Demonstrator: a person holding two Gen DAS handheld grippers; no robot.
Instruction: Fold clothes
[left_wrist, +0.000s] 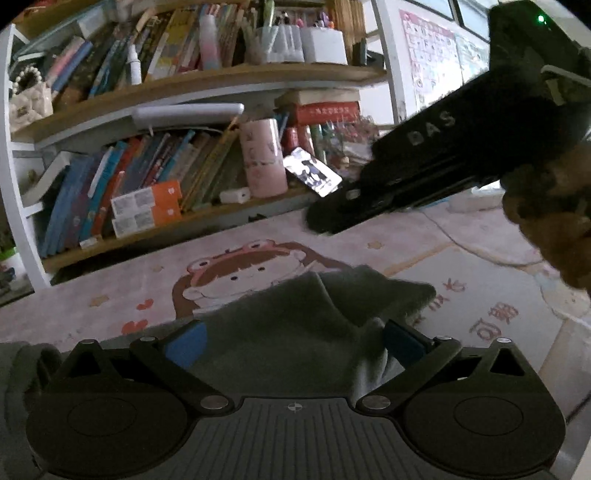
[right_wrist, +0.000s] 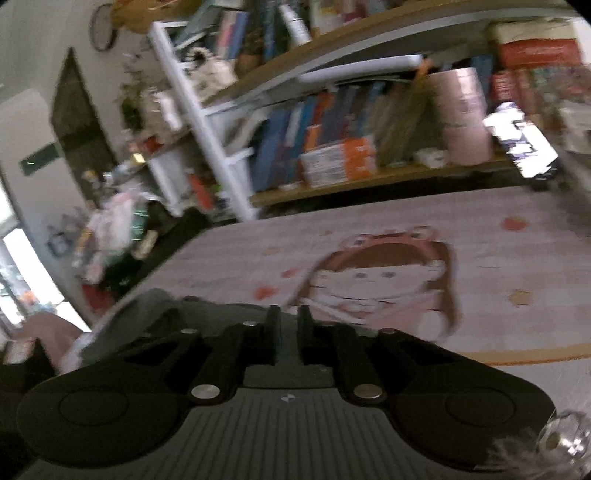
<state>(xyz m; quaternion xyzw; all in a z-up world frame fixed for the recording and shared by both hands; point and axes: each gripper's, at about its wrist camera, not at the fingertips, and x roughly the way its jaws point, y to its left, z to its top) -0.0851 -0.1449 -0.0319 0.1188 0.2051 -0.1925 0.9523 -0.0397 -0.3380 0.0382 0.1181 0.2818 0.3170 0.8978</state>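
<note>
A grey garment (left_wrist: 295, 325) lies on a pink cartoon-print mat (left_wrist: 258, 243). My left gripper (left_wrist: 295, 343) is open, its blue-padded fingers (left_wrist: 184, 343) spread wide with the grey cloth bunched between them. The right gripper's black body (left_wrist: 424, 166) shows above the mat in the left wrist view, held by a hand. In the right wrist view my right gripper (right_wrist: 288, 325) has its fingers close together with a narrow gap; the grey garment (right_wrist: 162, 310) lies under and left of them. The view is blurred, so a grip on cloth is not clear.
A bookshelf (left_wrist: 184, 155) full of books, a pink cylinder (left_wrist: 262, 158) and a phone (left_wrist: 312, 171) stands behind the mat. The mat's left edge (right_wrist: 177, 262) drops off to floor clutter. A poster (left_wrist: 432, 55) hangs on the wall at the right.
</note>
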